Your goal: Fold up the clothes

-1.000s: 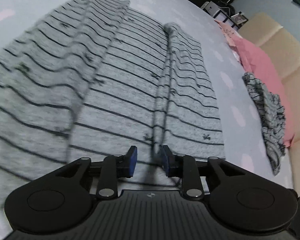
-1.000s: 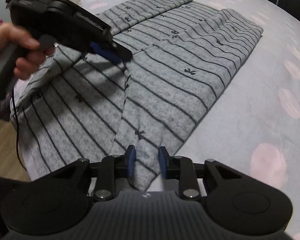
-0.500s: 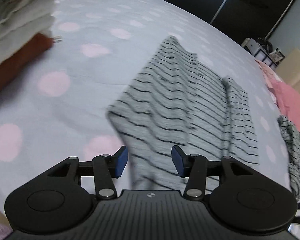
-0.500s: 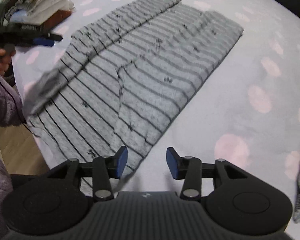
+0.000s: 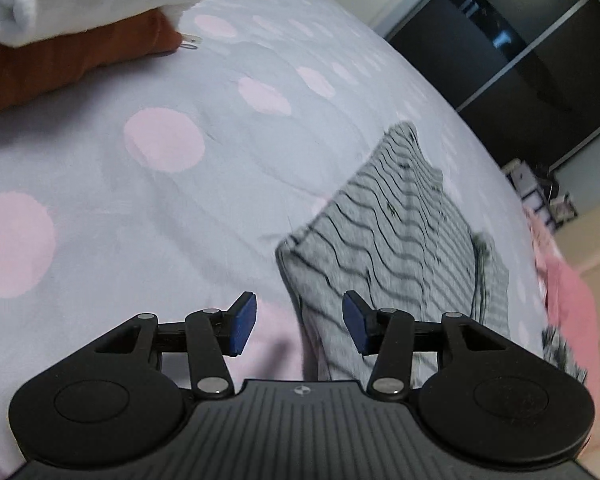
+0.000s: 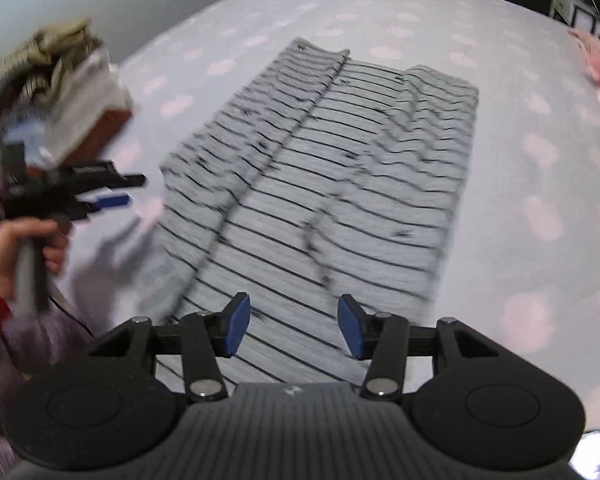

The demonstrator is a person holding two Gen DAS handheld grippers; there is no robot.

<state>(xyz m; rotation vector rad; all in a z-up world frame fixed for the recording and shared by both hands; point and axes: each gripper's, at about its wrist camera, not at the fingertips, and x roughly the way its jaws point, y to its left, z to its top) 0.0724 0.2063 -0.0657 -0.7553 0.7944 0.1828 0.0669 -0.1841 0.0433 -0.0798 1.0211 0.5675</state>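
Note:
A grey garment with thin black stripes [image 6: 320, 184] lies flat on the bed, both long sides folded in toward the middle. In the left wrist view it [image 5: 400, 240] lies to the right of my fingers. My left gripper [image 5: 298, 326] is open and empty, above the bedsheet beside the garment's near left corner. It also shows in the right wrist view [image 6: 112, 196], left of the garment. My right gripper [image 6: 292, 326] is open and empty, above the garment's near end.
The bed has a pale grey sheet with pink dots [image 5: 164, 140]. A stack of folded clothes [image 5: 72, 20] sits at the far left; it also shows in the right wrist view [image 6: 56, 92]. Pink and patterned clothes [image 5: 568, 304] lie at the right edge.
Both grippers have let go of the garment and opened. The left one has swung away to the left and the right one has pulled back. The garment now lies flat.

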